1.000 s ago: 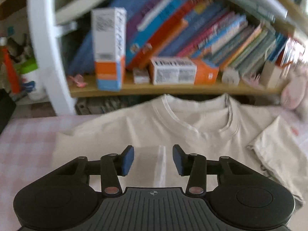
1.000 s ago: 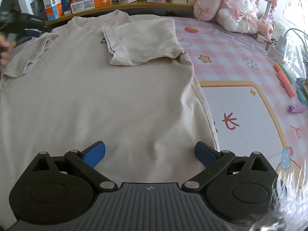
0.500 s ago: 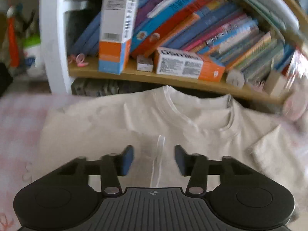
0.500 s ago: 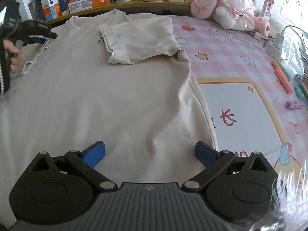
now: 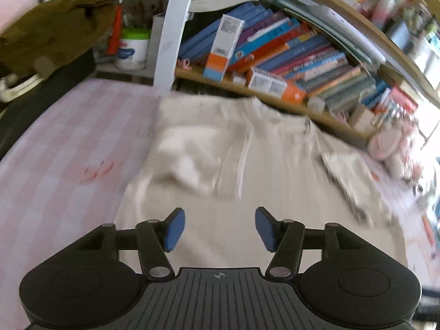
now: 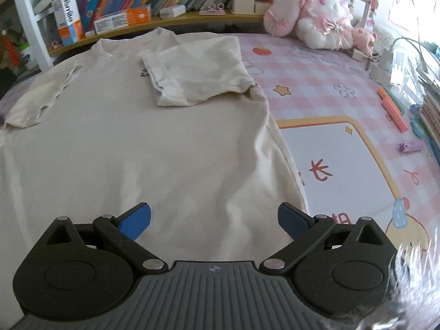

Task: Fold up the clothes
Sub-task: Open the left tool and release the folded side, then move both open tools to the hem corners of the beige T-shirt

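Note:
A cream T-shirt [image 6: 143, 143] lies flat on the pink checked table cover, collar toward the bookshelf. Both sleeves are folded inward onto the body: the right sleeve [image 6: 192, 74] and the left sleeve [image 6: 46, 93]. The shirt also shows, blurred, in the left wrist view [image 5: 247, 170], with the left sleeve [image 5: 192, 154] lying ahead of the fingers. My left gripper [image 5: 220, 228] is open and empty above the shirt's left side. My right gripper [image 6: 214, 218] is wide open and empty over the shirt's lower right part.
A wooden bookshelf [image 6: 165, 23] with books and boxes runs along the back edge. Plush toys [image 6: 310, 24] sit at the back right. Pens and small items [image 6: 393, 110] lie at the right. A white post [image 5: 173, 33] and jars stand at the back left.
My left gripper has let go of the left sleeve, opened wider and pulled back and left. The sleeve now lies folded on the shirt. The right gripper has barely moved.

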### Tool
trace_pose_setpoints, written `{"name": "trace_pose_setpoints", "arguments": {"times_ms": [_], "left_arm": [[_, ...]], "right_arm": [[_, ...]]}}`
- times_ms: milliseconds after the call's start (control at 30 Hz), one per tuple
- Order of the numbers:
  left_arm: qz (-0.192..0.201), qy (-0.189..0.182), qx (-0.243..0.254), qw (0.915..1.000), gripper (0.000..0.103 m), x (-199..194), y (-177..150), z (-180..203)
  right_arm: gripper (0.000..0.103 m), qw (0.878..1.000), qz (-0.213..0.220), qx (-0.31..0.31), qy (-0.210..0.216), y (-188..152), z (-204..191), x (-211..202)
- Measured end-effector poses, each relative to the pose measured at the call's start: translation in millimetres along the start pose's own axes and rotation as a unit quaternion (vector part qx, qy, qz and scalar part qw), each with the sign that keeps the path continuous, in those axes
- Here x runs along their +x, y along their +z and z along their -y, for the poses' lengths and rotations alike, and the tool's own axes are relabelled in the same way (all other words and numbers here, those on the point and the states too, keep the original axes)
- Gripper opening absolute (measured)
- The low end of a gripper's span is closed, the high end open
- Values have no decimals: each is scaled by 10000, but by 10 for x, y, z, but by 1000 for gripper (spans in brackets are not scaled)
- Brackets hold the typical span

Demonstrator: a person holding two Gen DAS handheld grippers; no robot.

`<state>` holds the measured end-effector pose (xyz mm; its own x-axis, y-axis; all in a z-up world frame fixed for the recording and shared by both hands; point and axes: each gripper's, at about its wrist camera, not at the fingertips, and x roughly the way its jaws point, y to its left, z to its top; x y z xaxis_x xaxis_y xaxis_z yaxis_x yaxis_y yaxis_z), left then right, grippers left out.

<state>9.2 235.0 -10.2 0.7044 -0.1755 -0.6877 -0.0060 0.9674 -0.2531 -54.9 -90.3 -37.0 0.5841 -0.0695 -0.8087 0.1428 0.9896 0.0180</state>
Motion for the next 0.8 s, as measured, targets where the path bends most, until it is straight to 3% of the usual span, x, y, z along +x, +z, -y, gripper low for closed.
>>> {"name": "trace_pose_setpoints", "arguments": {"times_ms": [133,367,433,633,800], "left_arm": [[-190,196,241,9993,64,-179,-328,167],[-328,-423,1113,9923,68,-231,-532,505],[-228,-470,1181,9916,77,-286,-544,547],[17,-373,1126,9929,80,-460,-556,650],[-44,-96,854,9963,80,-580,-666,791]], "right_arm": [[100,9999,107,14,26,-104,-122,-159],[100,9995,245,-72,-168,-367,-233,-480],[100,9995,268,5,-192,-405,-207,-528],[100,9989,466,-32,-29,-411,-126,-623],[100,9976,636,-250,134,-460,35,-728]]}}
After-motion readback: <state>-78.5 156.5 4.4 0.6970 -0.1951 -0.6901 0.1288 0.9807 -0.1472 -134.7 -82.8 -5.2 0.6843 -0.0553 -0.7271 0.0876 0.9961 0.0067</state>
